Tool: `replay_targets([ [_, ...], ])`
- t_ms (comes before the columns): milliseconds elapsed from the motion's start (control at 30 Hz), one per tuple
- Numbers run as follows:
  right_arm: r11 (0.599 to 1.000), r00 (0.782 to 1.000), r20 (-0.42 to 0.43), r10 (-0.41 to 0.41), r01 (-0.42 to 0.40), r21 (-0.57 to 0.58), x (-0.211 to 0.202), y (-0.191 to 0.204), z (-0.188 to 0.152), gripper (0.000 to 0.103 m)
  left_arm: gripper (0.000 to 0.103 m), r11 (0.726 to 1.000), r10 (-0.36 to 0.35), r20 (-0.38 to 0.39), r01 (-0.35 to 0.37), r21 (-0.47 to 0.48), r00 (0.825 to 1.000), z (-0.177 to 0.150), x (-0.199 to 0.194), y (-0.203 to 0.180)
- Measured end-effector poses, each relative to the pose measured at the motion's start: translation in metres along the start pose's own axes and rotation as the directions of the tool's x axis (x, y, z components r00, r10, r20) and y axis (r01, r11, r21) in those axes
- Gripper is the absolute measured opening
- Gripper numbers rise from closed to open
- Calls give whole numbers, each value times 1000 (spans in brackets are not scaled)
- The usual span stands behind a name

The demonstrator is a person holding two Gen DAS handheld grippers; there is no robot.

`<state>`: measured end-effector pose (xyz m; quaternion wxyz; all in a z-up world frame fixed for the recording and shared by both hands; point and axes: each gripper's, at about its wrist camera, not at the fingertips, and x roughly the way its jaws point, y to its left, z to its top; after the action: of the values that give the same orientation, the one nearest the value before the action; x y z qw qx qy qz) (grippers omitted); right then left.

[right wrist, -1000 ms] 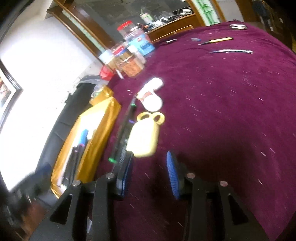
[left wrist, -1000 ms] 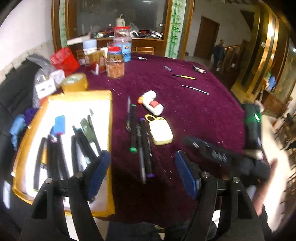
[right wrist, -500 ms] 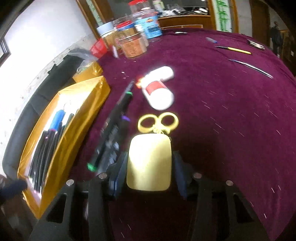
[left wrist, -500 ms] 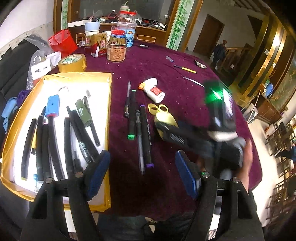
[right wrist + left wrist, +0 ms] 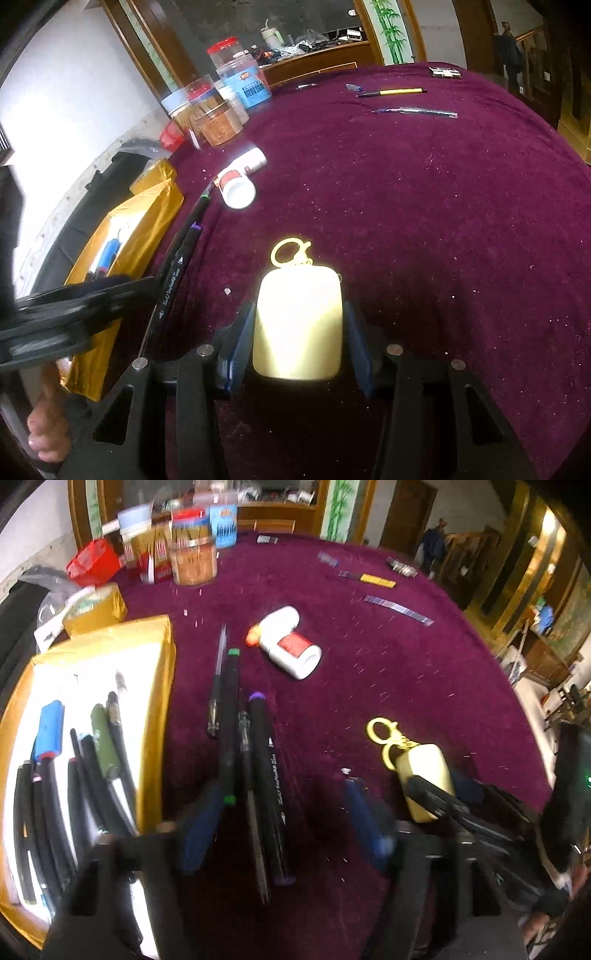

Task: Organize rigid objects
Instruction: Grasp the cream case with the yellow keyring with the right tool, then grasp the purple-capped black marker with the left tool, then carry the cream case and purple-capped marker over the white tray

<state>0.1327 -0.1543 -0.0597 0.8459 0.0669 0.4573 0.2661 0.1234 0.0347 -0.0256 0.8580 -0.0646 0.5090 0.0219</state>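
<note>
My right gripper (image 5: 297, 332) is shut on a pale yellow case with yellow scissor handles (image 5: 297, 317) and holds it over the purple cloth; it also shows in the left wrist view (image 5: 424, 775). My left gripper (image 5: 284, 827) is open, low over a row of dark pens (image 5: 255, 760) that lie between its fingers. A white glue bottle (image 5: 288, 646) lies beyond the pens, also in the right wrist view (image 5: 240, 181). A gold-rimmed tray (image 5: 162, 653) at the left holds several pens and a blue item (image 5: 50, 731).
Jars and boxes (image 5: 192, 554) stand at the back left with a tape roll (image 5: 96, 605) and a red basket (image 5: 92, 561). A yellow pen (image 5: 395, 91) and a clear pen (image 5: 417, 112) lie far across the round table (image 5: 443, 221).
My right gripper closed on the yellow case and carried it to the right, away from the pens. My left gripper dropped lower and forward over the pens.
</note>
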Motion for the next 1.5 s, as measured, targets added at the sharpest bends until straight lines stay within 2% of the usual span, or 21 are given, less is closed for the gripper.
replay_targets([
  [33, 1000, 1000, 0, 3, -3, 0, 0, -1, 0, 43, 39, 1000, -14, -17, 14, -3, 1000, 1, 5, 0],
  [100, 1000, 1000, 1, 13, -13, 8, 0, -2, -1, 43, 29, 1000, -18, -36, 18, -1, 999, 1, 13, -2],
  [200, 1000, 1000, 1, 16, -16, 4, -1, -1, -2, 43, 29, 1000, 24, -36, -23, 7, 999, 3, 21, -3],
  [267, 1000, 1000, 3, 11, -11, 0, -1, -1, -3, 43, 21, 1000, 16, -36, -17, -24, 999, 4, 20, 3],
  [333, 1000, 1000, 4, 3, -3, -8, -1, 1, -4, 43, 20, 998, -21, -39, 19, -55, 999, 5, 18, 7],
  [433, 1000, 1000, 5, -11, 12, -22, -1, 4, -5, 44, 21, 996, -34, -52, 30, -83, 998, 8, 23, 12],
  [533, 999, 1000, 6, -24, 25, -34, 0, 6, -5, 44, 20, 998, -10, -58, 6, -62, 998, 10, 24, 7],
  [600, 999, 1000, 7, -30, 30, -39, 0, 7, -6, 44, 14, 999, 21, -49, -23, -35, 999, 7, 20, 3],
  [667, 999, 1000, 7, -28, 28, -39, 0, 7, -6, 44, 14, 1000, 8, -39, -9, -19, 999, 3, 16, 2],
  [767, 999, 1000, 8, -28, 29, -37, -1, 7, -5, 44, 14, 997, -52, -33, 50, -58, 998, -2, 10, 9],
  [900, 998, 999, 7, -40, 40, -50, 1, 10, -6, 45, 16, 994, -57, -97, 48, -97, 994, 5, 29, 20],
  [967, 998, 999, 7, -38, 38, -52, 1, 10, -6, 45, 17, 989, -86, -100, 73, -129, 991, 9, 34, 24],
  [1067, 998, 999, 8, -41, 42, -53, 1, 11, -6, 45, 12, 992, -63, -96, 52, -119, 993, 6, 28, 19],
  [1167, 997, 999, 8, -45, 46, -59, 1, 11, -7, 45, 12, 984, -166, -111, 158, -81, 980, -6, 17, 11],
  [1400, 989, 995, 11, -101, 102, -112, 3, 22, -9, 47, 12, 992, -118, -97, 114, -48, 988, -8, 26, -2],
  [1467, 983, 992, 12, -126, 127, -131, 5, 26, -10, 47, 13, 996, -91, -70, 89, -32, 993, -6, 28, -7],
  [1500, 981, 990, 16, -138, 139, -135, 5, 27, -10, 43, 12, 996, -82, -64, 81, -28, 995, -7, 27, -8],
])
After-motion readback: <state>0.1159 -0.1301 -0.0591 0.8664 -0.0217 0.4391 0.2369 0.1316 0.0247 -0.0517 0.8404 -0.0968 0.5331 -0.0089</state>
